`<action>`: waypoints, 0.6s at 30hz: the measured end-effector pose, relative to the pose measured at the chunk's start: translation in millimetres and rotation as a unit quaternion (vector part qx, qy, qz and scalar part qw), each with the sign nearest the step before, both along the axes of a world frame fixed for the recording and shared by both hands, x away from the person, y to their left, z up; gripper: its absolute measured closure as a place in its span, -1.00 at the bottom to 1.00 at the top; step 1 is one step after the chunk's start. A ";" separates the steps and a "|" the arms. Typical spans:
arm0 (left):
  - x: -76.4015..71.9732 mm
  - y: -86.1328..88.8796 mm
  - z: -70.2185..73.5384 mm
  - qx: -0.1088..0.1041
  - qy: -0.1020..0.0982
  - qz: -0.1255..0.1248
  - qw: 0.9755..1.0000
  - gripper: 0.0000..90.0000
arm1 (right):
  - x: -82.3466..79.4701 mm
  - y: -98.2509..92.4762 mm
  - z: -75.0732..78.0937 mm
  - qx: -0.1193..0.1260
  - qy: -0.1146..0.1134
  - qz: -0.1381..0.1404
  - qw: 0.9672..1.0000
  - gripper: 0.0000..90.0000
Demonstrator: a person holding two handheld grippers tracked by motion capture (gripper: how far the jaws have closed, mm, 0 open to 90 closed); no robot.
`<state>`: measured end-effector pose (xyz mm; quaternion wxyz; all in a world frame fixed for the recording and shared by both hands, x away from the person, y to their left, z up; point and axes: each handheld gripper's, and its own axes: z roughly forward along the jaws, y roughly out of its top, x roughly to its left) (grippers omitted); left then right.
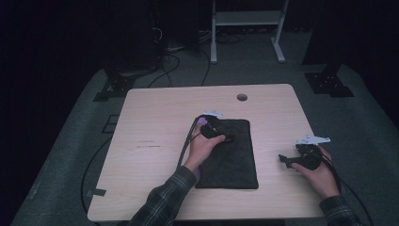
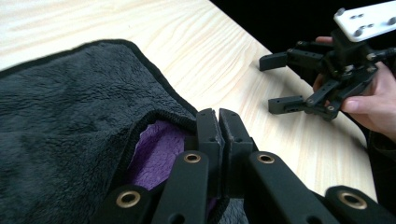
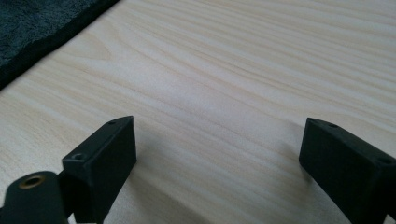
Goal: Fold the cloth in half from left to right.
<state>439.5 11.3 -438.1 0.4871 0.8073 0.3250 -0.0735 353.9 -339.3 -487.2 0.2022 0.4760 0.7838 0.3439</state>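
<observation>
A dark fleece cloth (image 1: 233, 155) lies flat on the middle of the pale wooden table (image 1: 150, 122). My left gripper (image 1: 228, 137) sits over its far left part. In the left gripper view the jaws (image 2: 219, 116) are pressed together on the cloth's hem, and the raised edge shows a purple underside (image 2: 156, 149) of the cloth (image 2: 70, 116). My right gripper (image 1: 282, 159) rests near the table's right edge, to the right of the cloth, open with bare wood between its fingers (image 3: 219, 154). It also appears in the left gripper view (image 2: 270, 84), open. A corner of the cloth (image 3: 28, 28) shows at the upper left.
A round cable hole (image 1: 242, 97) is cut near the table's far edge. Cables trail from both grippers off the table. A white metal stand (image 1: 247, 28) and dark equipment stand on the floor beyond the table.
</observation>
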 end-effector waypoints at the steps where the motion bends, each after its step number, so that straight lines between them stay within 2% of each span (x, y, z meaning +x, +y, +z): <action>1: 0.8 -3.1 -2.6 0.000 0.003 0.000 1.000 0.96 | 0.0 0.0 0.0 0.000 0.000 0.000 1.000 -0.78; 9: 5.9 -26.7 -15.3 0.019 0.012 -0.010 1.000 0.95 | 0.1 0.0 0.0 0.000 0.000 0.000 1.000 -0.78; 12: 6.8 -36.4 -21.0 0.035 0.009 -0.016 0.999 0.95 | 0.1 0.0 0.0 0.000 -0.001 0.000 1.000 -0.78; 15: 7.1 -43.0 -27.3 0.029 0.017 -0.022 0.999 1.00 | 0.1 0.0 0.0 0.000 0.000 0.000 1.000 -0.78; 18: 6.5 -50.2 -32.6 0.040 0.014 -0.026 0.999 1.00 | 0.1 0.0 0.0 0.000 0.000 0.001 1.000 -0.78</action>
